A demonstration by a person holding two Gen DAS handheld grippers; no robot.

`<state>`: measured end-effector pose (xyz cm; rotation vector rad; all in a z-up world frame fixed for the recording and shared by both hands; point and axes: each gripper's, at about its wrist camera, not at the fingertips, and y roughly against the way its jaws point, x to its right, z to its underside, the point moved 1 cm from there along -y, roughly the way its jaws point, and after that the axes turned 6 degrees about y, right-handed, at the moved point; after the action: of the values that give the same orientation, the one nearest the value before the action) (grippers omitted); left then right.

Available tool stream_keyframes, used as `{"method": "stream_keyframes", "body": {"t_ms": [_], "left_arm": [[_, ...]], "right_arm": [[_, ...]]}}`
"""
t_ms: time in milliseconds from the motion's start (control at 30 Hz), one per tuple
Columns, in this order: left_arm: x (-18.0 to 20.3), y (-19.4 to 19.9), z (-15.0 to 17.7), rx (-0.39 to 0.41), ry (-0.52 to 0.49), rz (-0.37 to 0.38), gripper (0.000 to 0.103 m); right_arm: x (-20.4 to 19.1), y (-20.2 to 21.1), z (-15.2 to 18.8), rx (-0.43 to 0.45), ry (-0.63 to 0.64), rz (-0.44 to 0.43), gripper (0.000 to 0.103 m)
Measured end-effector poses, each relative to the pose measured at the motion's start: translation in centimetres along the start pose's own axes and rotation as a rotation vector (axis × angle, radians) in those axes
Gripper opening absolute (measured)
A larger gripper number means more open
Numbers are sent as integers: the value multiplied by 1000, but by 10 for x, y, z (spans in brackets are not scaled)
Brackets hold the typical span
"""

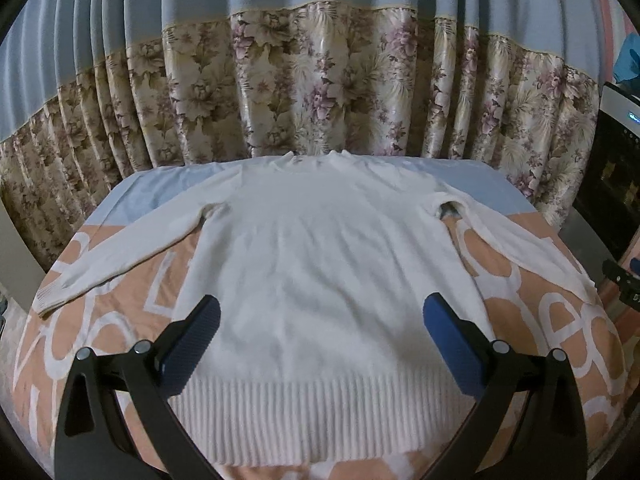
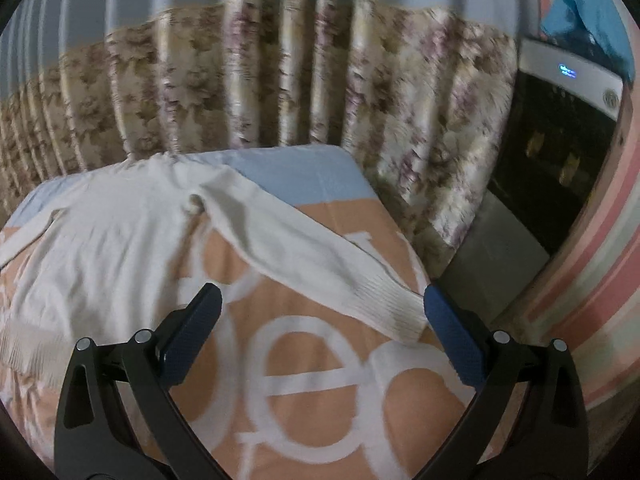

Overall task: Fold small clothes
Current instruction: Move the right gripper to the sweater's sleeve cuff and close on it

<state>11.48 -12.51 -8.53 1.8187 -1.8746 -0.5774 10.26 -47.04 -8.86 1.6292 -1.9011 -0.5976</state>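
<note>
A white knit sweater point(image 1: 320, 264) lies flat and face down or up on the table, neck toward the curtain, ribbed hem toward me, both sleeves spread out. My left gripper point(image 1: 320, 312) is open and empty, hovering over the lower body of the sweater. The sweater also shows in the right wrist view point(image 2: 104, 248), with its right sleeve point(image 2: 304, 256) running diagonally to a ribbed cuff point(image 2: 400, 312). My right gripper point(image 2: 320, 304) is open and empty above the cloth, with the cuff just beside its right finger.
The table is covered by a peach, white and light-blue patterned cloth point(image 1: 552, 320). A floral and blue curtain point(image 1: 320, 92) hangs behind it. A dark appliance with a lit display point(image 2: 560, 128) stands at the right, past the table edge.
</note>
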Motion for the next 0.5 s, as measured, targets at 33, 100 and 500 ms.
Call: {"method": "stream_keyframes", "body": {"t_ms": [33,100,500], "left_arm": [[3,-3,1,-7,1,2,102],[8,-10,3,-24,0,0,102],[46,-55,8,-97,-18,14,102]], "right_arm": [[7,-6,2,-8,-11,5,99],[24,-21,8,-28,-20,24,96],[82,-102,31,-181,-72,44,65]]}}
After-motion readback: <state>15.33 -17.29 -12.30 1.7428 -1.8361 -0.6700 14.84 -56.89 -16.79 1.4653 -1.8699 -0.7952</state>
